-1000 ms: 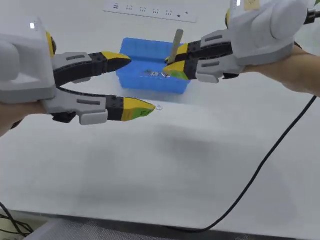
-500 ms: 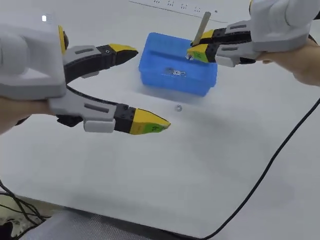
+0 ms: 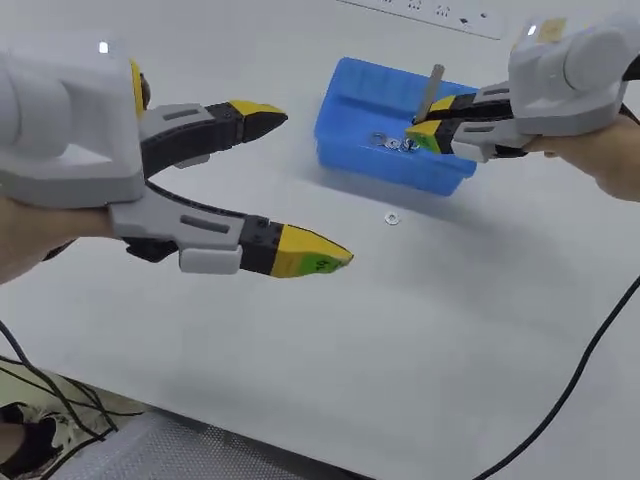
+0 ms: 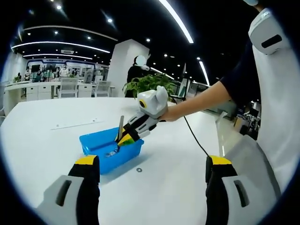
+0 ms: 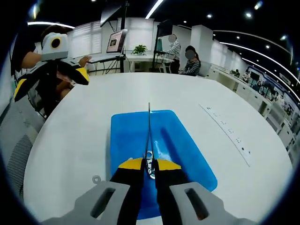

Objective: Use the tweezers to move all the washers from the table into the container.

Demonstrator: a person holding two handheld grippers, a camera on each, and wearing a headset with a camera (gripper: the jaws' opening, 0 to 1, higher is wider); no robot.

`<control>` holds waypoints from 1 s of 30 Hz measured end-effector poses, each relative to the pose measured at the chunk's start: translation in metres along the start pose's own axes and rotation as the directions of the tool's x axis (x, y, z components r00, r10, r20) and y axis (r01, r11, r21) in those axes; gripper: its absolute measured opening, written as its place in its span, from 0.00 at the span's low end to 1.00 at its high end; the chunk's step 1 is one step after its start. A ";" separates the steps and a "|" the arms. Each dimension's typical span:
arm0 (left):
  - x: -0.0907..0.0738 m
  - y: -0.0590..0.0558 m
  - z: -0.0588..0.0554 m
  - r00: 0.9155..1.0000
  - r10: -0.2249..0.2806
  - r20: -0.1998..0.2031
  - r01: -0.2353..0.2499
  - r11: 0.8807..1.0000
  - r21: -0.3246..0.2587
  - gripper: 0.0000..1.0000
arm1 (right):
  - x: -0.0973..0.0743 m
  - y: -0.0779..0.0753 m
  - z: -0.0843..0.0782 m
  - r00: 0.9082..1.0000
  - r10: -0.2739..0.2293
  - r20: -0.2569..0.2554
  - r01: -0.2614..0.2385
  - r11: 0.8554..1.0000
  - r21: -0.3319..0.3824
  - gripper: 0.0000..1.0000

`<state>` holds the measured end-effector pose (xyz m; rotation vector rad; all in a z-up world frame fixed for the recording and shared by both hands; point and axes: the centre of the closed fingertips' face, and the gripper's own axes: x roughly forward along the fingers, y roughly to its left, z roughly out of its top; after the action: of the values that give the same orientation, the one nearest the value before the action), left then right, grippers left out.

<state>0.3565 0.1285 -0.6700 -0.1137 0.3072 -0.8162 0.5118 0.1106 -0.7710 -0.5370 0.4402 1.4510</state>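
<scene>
loose washer (image 3: 392,217): one small metal ring, flat on the white tabletop (image 3: 400,330), just outside the near wall of the blue container (image 3: 370,168) and not touching it.
washers (image 3: 390,143): a little cluster of them sits on the container's blue floor, right by the tip end of the right tongs (image 3: 425,135).
container: a shallow rectangular tray, upright on the tabletop, open on top.
tweezers (image 3: 434,88): a slim metal pair, standing nearly upright over the right part of the container, the upper end poking up above the tongs. The lower tips are hidden behind the yellow tips, so whether they pinch a washer cannot be told.
right tongs: clenched on the tweezers, yellow tips almost together, hovering over the container. The right gripper view looks along the blue tray with the tweezers running up its middle.
left tongs (image 3: 312,187): released and spread wide, nothing between them, hanging above the tabletop to the left of the container and apart from the loose washer.
left gripper view: the container, the loose washer and the right tongs all sit between the two yellow tips, farther along the tabletop.
power strip (image 3: 440,12): white, lying on the tabletop beyond the container.
cable (image 3: 585,365): black, trailing across the tabletop on the right.
</scene>
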 end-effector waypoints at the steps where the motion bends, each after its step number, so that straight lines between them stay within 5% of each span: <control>1: 0.002 -0.002 0.001 1.000 -0.005 0.005 0.005 1.000 -0.011 0.99 | 0.001 0.001 -0.001 1.000 0.003 0.000 -0.003 1.000 0.000 0.10; 11: 0.001 0.001 0.001 1.000 -0.003 0.018 0.004 0.999 -0.039 0.99 | -0.001 0.001 0.000 1.000 -0.004 0.005 0.004 1.000 -0.001 0.10; 22: -0.001 0.001 0.000 1.000 -0.007 0.012 0.008 0.999 -0.038 0.99 | -0.010 -0.003 0.020 0.999 -0.029 0.046 0.028 0.999 0.024 0.10; 30: 0.006 0.014 0.019 0.998 0.005 0.059 -0.003 1.000 -0.029 0.89 | -0.018 0.009 0.040 0.999 -0.014 0.050 0.014 1.000 -0.012 0.08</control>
<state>0.3763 0.1338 -0.6561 -0.1637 0.2631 -0.8030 0.5001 0.1202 -0.7293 -0.5122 0.3875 1.4516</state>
